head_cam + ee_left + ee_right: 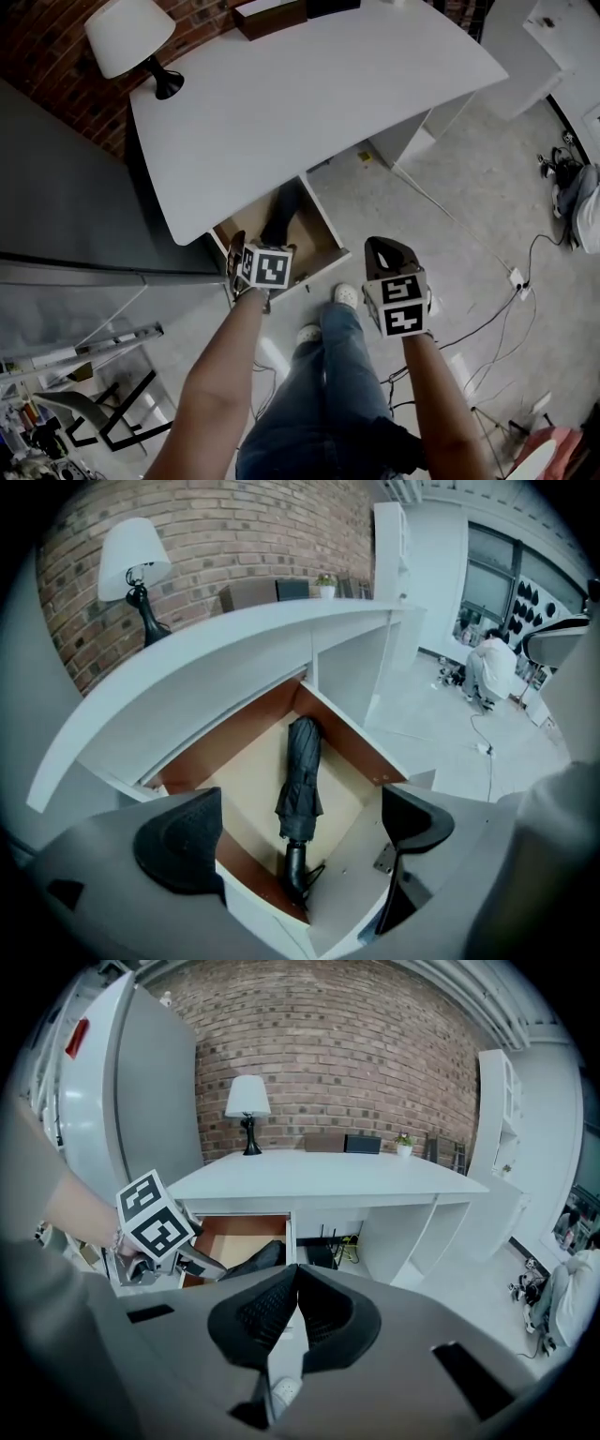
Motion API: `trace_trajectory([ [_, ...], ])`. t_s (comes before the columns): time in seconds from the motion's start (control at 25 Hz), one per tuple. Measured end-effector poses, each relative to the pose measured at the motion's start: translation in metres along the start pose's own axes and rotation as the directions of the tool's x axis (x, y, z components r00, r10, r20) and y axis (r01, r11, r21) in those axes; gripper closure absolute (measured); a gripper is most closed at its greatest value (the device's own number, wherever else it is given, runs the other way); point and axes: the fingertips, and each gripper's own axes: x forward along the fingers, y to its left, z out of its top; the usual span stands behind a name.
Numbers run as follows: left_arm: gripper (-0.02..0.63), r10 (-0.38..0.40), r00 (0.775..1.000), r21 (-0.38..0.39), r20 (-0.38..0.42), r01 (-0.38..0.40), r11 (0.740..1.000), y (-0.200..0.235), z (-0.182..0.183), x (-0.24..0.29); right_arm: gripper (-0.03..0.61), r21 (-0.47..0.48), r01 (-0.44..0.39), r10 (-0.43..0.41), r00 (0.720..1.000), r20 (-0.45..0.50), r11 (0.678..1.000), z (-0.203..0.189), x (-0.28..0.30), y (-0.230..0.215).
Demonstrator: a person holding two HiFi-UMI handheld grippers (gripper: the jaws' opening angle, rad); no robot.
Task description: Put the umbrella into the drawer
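Step in hand: placement appears complete, judged from how things lie; the grippers stand clear above the work.

1. Left gripper (300, 829): jaws spread fully apart, nothing between the pads, touching nothing. It hangs over the open drawer (349, 735).
2. Right gripper (295, 1309): jaws closed together, empty, beside the left one and clear of the furniture.
3. Umbrella (302, 771): folded, lying lengthwise on the drawer floor, handle toward the front panel.
4. Desk (309, 94): the drawer projects from under its top; a lamp (127, 33) stands at the far corner.

Next move, in my judgement: push the drawer front squarely inward, checking that the handle clears the panel.
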Motion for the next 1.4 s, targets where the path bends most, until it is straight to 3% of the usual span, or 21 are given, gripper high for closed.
trace_trajectory([
  [0.36, 0.110, -0.029, 0.998, 0.024, 0.050, 0.028, 0.999, -0.006, 0.009, -0.051, 0.578, 0.001, 0.022, -0.022, 1.000, 0.014, 1.000, 0.027, -0.046, 0.016],
  [0.76, 0.112, -0.045, 0.986, 0.008, 0.163, 0.044, 0.999, 0.006, 0.016, -0.112, 0.578, -0.046, 0.051, -0.049, 0.998, 0.032, 0.998, 0.055, -0.087, 0.036],
  [1.12, 0.112, -0.030, 0.958, -0.006, 0.285, 0.033, 0.999, 0.037, 0.029, -0.171, 0.578, -0.047, 0.067, -0.063, 0.994, 0.091, 0.997, 0.087, -0.122, 0.045],
  [1.4, 0.112, -0.009, 0.917, -0.049, 0.398, 0.031, 0.998, 0.062, 0.030, -0.216, 0.578, -0.028, 0.099, -0.093, 0.982, 0.167, 0.995, 0.106, -0.150, 0.052],
])
